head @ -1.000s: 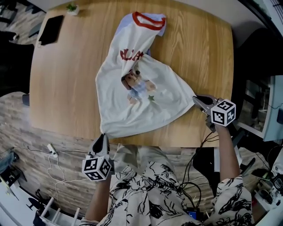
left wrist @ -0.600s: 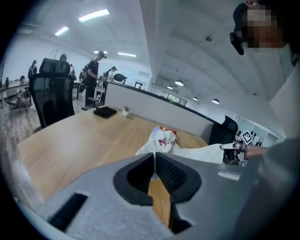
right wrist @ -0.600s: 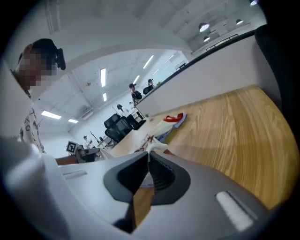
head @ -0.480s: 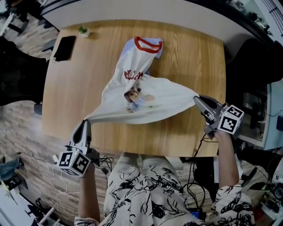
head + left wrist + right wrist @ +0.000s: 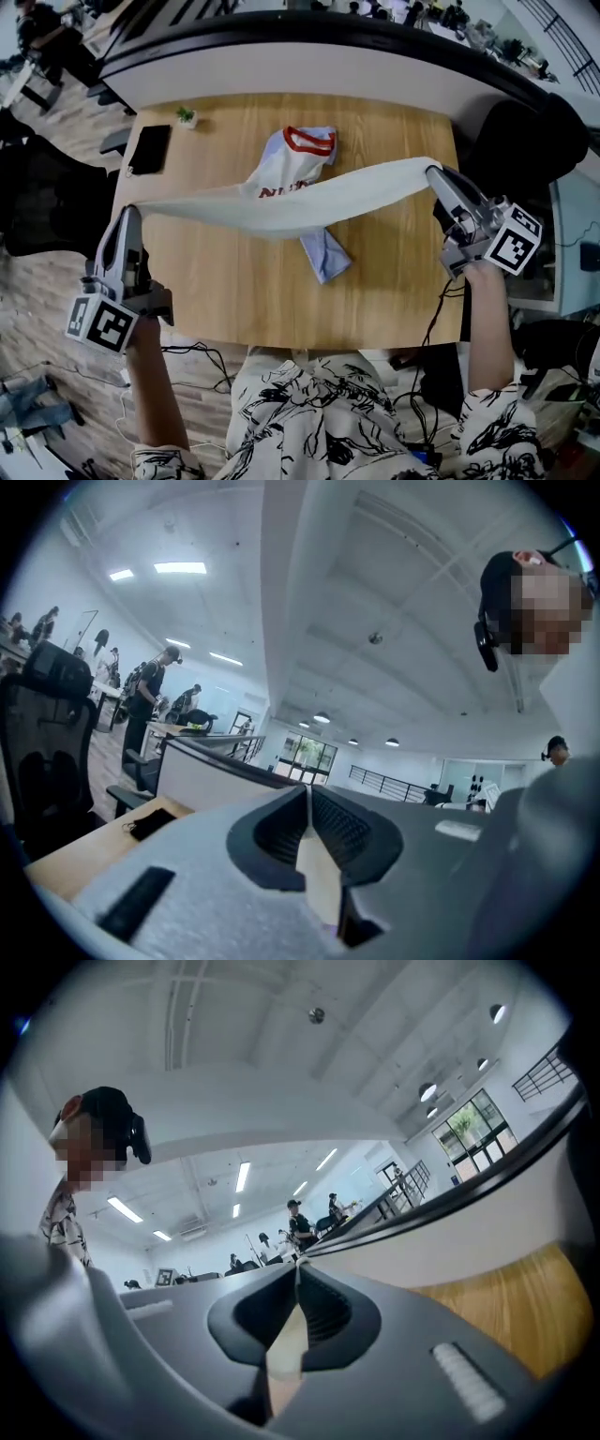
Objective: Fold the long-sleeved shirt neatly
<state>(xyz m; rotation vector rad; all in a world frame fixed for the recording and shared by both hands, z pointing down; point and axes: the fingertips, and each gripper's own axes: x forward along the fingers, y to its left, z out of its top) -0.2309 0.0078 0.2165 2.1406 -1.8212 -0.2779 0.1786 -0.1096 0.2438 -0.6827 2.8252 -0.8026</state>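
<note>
The left tongs [image 5: 128, 214] and the right tongs [image 5: 435, 174] are shut tight on the shirt's [image 5: 300, 199] bottom corners. They just lifted it and pulled it wide across the middle of the frame. Its collar [image 5: 308, 141] is still on the table [image 5: 234, 300], so it looks ready to lay flat.

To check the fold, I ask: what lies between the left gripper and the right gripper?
In the head view, the white shirt spans from left gripper to right gripper, stretched above the table.

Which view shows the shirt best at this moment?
Head view: the shirt hangs stretched between the left gripper and right gripper, collar end down on the table. Each gripper view shows only a pale sliver of cloth pinched between its shut jaws.
</note>
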